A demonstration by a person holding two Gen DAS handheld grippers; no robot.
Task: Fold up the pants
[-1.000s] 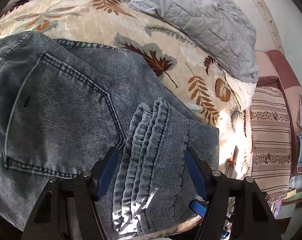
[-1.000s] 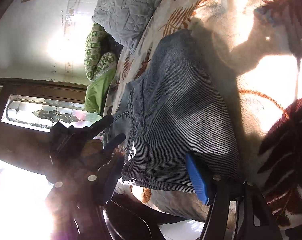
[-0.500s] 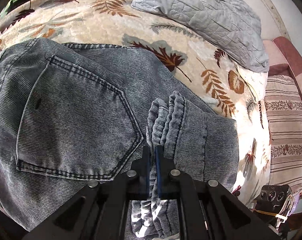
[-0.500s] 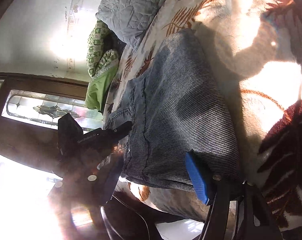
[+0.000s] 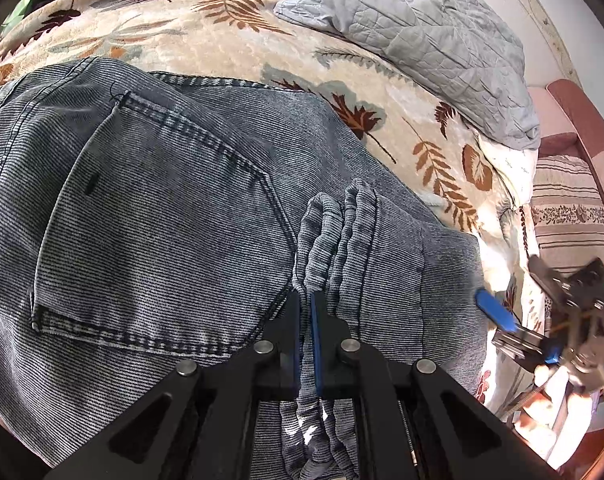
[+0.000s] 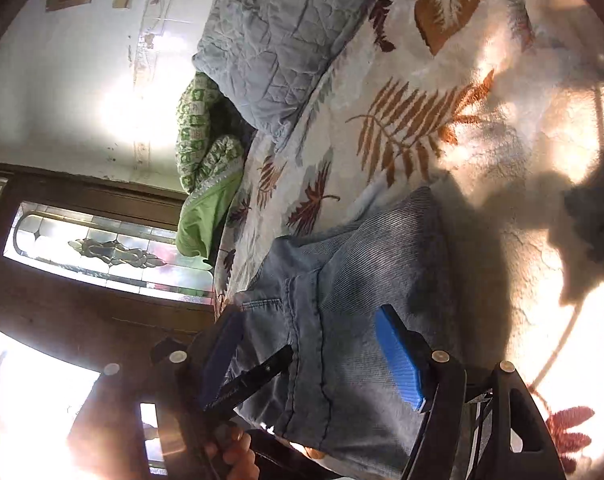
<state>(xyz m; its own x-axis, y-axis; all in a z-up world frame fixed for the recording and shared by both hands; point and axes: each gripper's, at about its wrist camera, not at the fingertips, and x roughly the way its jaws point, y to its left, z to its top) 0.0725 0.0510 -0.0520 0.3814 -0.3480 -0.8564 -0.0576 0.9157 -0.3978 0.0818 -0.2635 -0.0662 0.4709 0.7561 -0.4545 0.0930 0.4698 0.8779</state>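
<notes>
The grey-blue jeans (image 5: 174, 216) lie folded on the bed, back pocket up, with the gathered cuff hems (image 5: 342, 236) stacked on top. My left gripper (image 5: 307, 308) is shut on the edge of the hems. In the right wrist view the jeans (image 6: 366, 280) fill the lower middle. My right gripper (image 6: 308, 350) is open, its blue pads (image 6: 398, 360) on either side of the jeans' near edge. The right gripper also shows in the left wrist view (image 5: 498, 316), at the jeans' right edge.
The bed has a cream blanket with leaf print (image 5: 230, 28). A grey quilted pillow (image 5: 418, 32) lies at the back, a striped cushion (image 5: 570, 216) at the right. A green patterned quilt (image 6: 206, 152) and a wooden window frame (image 6: 102, 240) are beyond the bed.
My left gripper closed on the cuff hems between one second and half a second ago and stays shut. My right gripper drew back along the jeans and remains open.
</notes>
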